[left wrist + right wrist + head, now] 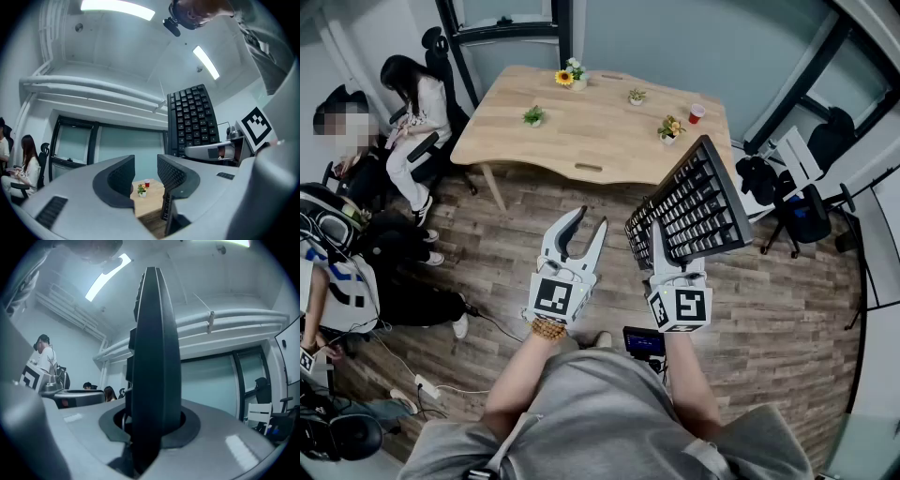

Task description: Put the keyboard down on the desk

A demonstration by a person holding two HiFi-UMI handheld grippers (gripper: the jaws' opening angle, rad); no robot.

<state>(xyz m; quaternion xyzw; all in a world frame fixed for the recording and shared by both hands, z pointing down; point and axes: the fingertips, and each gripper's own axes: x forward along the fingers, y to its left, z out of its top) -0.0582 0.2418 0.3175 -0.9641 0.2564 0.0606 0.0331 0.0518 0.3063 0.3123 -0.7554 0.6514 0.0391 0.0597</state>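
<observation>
A black keyboard [694, 204] is held up in the air, tilted, with my right gripper [659, 246] shut on its near edge. In the right gripper view the keyboard [154, 352] stands edge-on between the jaws and fills the middle. My left gripper [581, 230] hangs beside it on the left, open with nothing between its fingers. From the left gripper view the keyboard [193, 119] rises at the right, keys facing me. The wooden desk [609, 141] lies ahead, beyond both grippers.
On the desk stand a sunflower pot [571, 75], small plants [533, 115] [670, 127] [636, 95] and a red cup [697, 113]. People sit on chairs [412, 112] at the left. A chair with bags [797, 202] stands at the right. Cables [431, 375] run over the wood floor.
</observation>
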